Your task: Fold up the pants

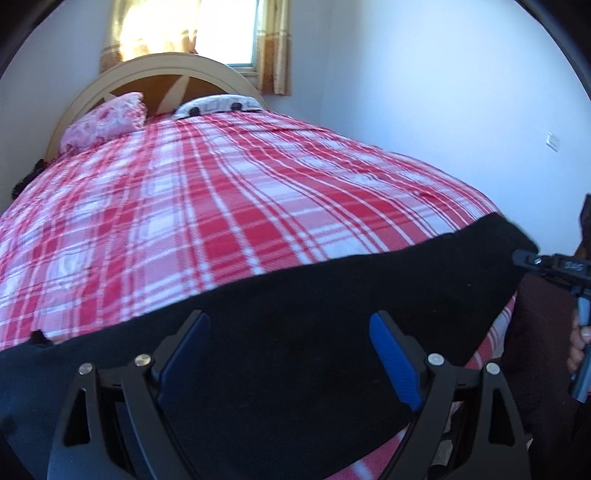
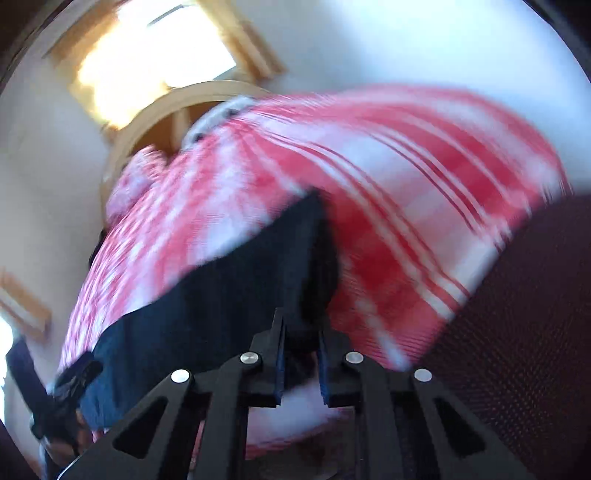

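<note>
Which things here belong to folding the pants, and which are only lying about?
For the job: pants; left tongs, open; right tongs, shut on pants.

Lying about: pink pillow; white pillow; curtains; plaid blanket, only underneath.

The pants (image 1: 332, 295) lie across the near end of the bed (image 1: 221, 192), two pillows (image 1: 107, 120) sit side by side at its far end against the headboard (image 1: 162, 66), and a window (image 1: 225, 33) is behind that.
</note>
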{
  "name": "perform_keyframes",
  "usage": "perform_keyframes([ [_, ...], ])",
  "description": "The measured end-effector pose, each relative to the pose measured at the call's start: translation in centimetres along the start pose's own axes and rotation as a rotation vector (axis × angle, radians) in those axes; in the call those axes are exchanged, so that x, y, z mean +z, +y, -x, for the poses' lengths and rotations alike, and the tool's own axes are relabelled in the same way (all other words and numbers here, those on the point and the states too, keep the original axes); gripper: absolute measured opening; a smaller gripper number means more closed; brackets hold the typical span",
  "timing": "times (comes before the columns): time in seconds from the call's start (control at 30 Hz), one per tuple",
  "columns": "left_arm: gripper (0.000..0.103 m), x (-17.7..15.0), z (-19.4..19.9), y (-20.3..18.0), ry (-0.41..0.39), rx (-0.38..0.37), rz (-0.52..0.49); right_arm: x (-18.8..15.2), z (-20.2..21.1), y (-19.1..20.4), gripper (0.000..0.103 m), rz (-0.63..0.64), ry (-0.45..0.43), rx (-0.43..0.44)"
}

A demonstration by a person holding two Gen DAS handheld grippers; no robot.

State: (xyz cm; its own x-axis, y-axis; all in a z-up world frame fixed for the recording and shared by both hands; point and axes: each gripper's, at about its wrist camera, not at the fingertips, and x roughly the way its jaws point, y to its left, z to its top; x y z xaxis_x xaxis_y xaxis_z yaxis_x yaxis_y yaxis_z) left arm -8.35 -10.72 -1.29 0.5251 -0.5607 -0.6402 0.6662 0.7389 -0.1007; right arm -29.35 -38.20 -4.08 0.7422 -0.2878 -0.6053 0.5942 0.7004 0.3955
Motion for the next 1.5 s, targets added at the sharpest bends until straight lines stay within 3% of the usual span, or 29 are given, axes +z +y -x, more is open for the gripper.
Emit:
perform_keyframes([
  [0.13,0.091,-0.2,1.6,3.6,-0.029,0.065,0.062,0.2,1.9,9.1,0.015,0.210,-0.044,0.104],
  [0.23,0.091,-0.8,2.9,6.7,-0.050,0.118,0.120,-1.2,1.0,14.9,0.015,0.313,-0.006,0.202],
  [0.4,0.091,-2.1,4.0,10.9,-0.052,0.184,0.200,-7.9,-4.0,24.9,0.015,0.541,0.119,0.312],
  [0.5,0.091,-2.9,4.4,12.6,-0.045,0.200,0.227,-12.6,-6.7,28.8,0.015,0.716,0.122,0.261],
  [0.57,0.091,-3.4,4.4,13.3,-0.040,0.203,0.233,-15.4,-8.5,30.0,0.025,0.827,0.114,0.200],
  [0.63,0.091,-3.7,4.3,13.6,-0.040,0.208,0.235,-17.1,-8.2,30.5,0.052,0.913,0.031,0.180],
  [0.67,0.091,-3.7,4.1,13.7,-0.041,0.207,0.237,-17.7,-8.0,30.7,0.070,0.945,0.043,0.197],
  [0.7,0.091,-3.7,4.2,13.7,-0.042,0.201,0.238,-18.1,-7.7,30.8,0.071,0.959,0.057,0.214],
  [0.77,0.091,-3.6,4.1,13.4,-0.045,0.184,0.231,-18.0,-6.4,30.5,0.071,0.942,0.062,0.279],
  [0.83,0.091,-3.3,4.0,12.8,-0.051,0.179,0.205,-16.4,-4.0,29.2,0.071,0.839,0.015,0.383],
  [0.9,0.091,-2.6,4.0,11.6,-0.061,0.159,0.167,-13.8,-2.7,27.8,0.071,0.726,-0.042,0.411],
  [0.97,0.091,-1.8,4.1,10.2,-0.076,0.137,0.127,-10.4,-1.8,25.4,0.068,0.610,-0.130,0.348],
  [1.03,0.091,-0.9,4.2,8.5,-0.104,0.118,0.082,-7.5,-2.2,23.2,0.044,0.535,-0.179,0.216],
  [1.07,0.092,-0.5,4.2,7.6,-0.112,0.097,0.060,-6.0,-2.9,21.8,0.028,0.492,-0.170,0.137],
  [1.13,0.092,0.0,3.8,6.0,-0.104,0.053,0.028,-3.9,-4.6,19.3,0.027,0.398,-0.108,0.069],
  [1.2,0.092,-0.2,2.8,4.9,-0.059,0.000,0.037,-2.6,-7.1,16.8,0.027,0.299,-0.019,0.089],
  [1.27,0.092,-0.7,1.8,4.3,-0.024,-0.023,0.049,-2.2,-8.4,15.2,0.027,0.215,0.009,0.121],
  [1.4,0.092,-2.0,-0.5,4.1,0.064,0.039,0.069,-2.7,-11.0,14.6,0.028,0.147,0.054,0.171],
  [1.5,0.091,-3.1,-1.3,5.2,0.114,0.033,0.159,-3.2,-10.3,14.1,0.027,0.146,0.058,0.195],
])
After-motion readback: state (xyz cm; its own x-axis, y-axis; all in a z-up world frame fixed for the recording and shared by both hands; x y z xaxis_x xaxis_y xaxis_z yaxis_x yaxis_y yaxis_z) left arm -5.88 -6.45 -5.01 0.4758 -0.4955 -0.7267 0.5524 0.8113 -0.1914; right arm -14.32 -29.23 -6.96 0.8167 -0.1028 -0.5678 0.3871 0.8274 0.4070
